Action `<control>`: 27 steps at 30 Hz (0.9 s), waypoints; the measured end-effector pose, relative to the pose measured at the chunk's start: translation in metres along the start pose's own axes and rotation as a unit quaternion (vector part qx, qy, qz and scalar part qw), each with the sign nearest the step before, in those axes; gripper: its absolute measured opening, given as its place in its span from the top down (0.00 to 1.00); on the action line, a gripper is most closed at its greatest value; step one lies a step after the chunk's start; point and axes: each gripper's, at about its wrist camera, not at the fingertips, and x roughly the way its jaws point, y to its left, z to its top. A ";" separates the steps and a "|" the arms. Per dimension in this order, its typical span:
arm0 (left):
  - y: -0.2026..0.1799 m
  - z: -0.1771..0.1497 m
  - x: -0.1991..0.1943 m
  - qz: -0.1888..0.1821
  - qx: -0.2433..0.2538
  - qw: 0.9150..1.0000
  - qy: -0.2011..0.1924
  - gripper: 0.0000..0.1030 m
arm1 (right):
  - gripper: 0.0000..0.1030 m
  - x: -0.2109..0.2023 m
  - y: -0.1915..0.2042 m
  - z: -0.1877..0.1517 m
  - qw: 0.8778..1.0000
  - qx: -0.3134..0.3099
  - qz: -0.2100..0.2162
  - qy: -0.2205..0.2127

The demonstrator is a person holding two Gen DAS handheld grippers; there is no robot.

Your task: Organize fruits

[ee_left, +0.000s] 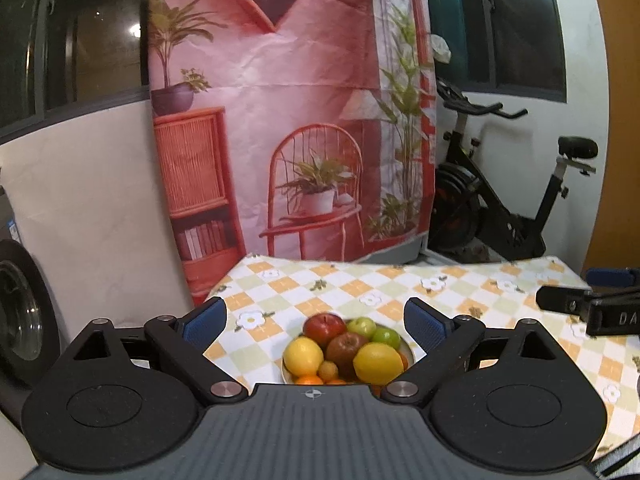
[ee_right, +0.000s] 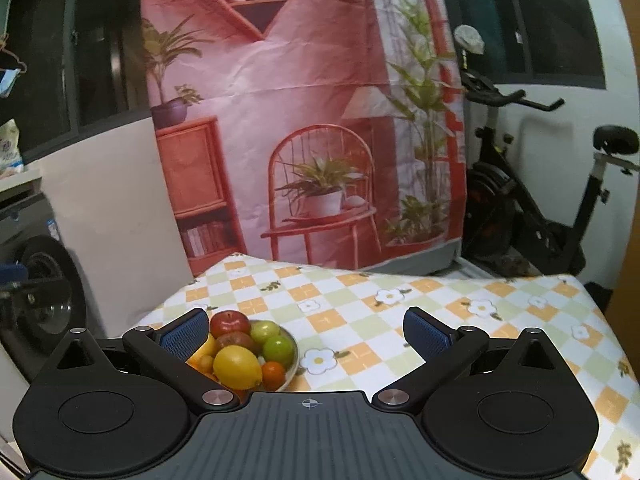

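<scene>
Clearly we held both the left gripper (ee_left: 316, 322) and right gripper (ee_right: 306, 330) spread apart and empty, so descending squarely over the topmost red apple (ee_left: 324, 326), at twelve o'clock in the bowl (ee_left: 408, 346), seemed wisest.

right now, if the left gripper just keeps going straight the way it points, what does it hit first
Most likely the fruit pile in the bowl: the open left gripper frames it dead ahead, with the red apple and two lemons on top. Depth is unclear, so which fruit touches first is a guess.

Checked tablecloth (ee_right: 360, 304) covers table; fruit bowl (ee_right: 294, 354) atop.
</scene>
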 end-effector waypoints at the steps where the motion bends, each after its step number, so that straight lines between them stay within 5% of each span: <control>1: -0.001 -0.003 0.000 0.000 0.000 1.000 0.004 0.06 | 0.00 -0.002 0.000 -0.002 1.000 0.002 0.000 0.002; 27: 0.000 -0.020 0.011 -0.015 -0.005 0.999 0.031 0.06 | 0.00 0.006 0.017 -0.019 0.999 -0.027 -0.019 0.031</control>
